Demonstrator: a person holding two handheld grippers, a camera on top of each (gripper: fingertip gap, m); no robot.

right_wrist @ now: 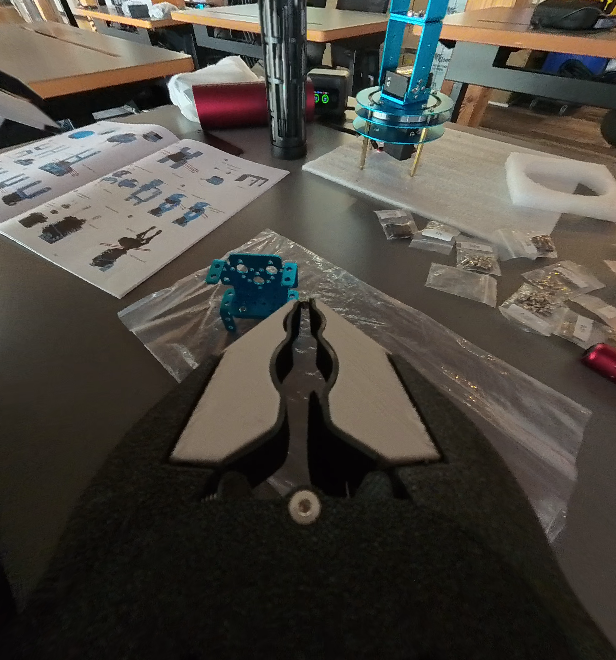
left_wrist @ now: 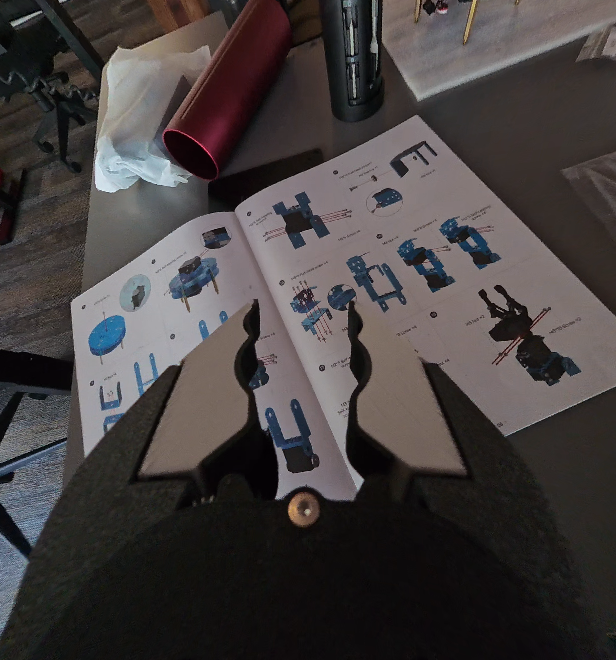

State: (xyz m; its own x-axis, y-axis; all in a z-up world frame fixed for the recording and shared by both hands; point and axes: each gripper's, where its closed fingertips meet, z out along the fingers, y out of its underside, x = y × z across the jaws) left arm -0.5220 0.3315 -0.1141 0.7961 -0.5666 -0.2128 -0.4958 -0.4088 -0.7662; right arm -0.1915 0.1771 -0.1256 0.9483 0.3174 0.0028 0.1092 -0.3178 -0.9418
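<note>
Spread well apart, the fingers of the left gripper [left_wrist: 303, 305] are held over the lower middle of an open instruction booklet [left_wrist: 370, 268], near its fold; nothing is gripped between them, and whether the page is touched cannot be told. Pressed almost together, with only a thin slit left and nothing visible in it, the right gripper [right_wrist: 304, 303] is seen at the centre of the right wrist view above a clear plastic bag [right_wrist: 406, 357] that is laid flat on the dark table [right_wrist: 49, 339]. A small blue perforated bracket [right_wrist: 252, 285] stands on that bag just left of and beyond the fingertips; contact between bracket and gripper cannot be made out. As for how much has been put together, a blue metal structure on a round two-tier base [right_wrist: 403, 103] is seen upright on a white foam sheet [right_wrist: 442, 193] at the upper right, while the bracket is apart from it and joined to nothing. Several small bags of hardware [right_wrist: 535, 285] are scattered at the right edge and appear closed, with a red-handled tool [right_wrist: 610, 368] below them and a white foam frame [right_wrist: 563, 193] above. At the upper left of the left wrist view a dark red tube [left_wrist: 227, 89] is laid against crumpled white paper [left_wrist: 131, 107], with a black cylinder [left_wrist: 356, 60] upright beside it.
</note>
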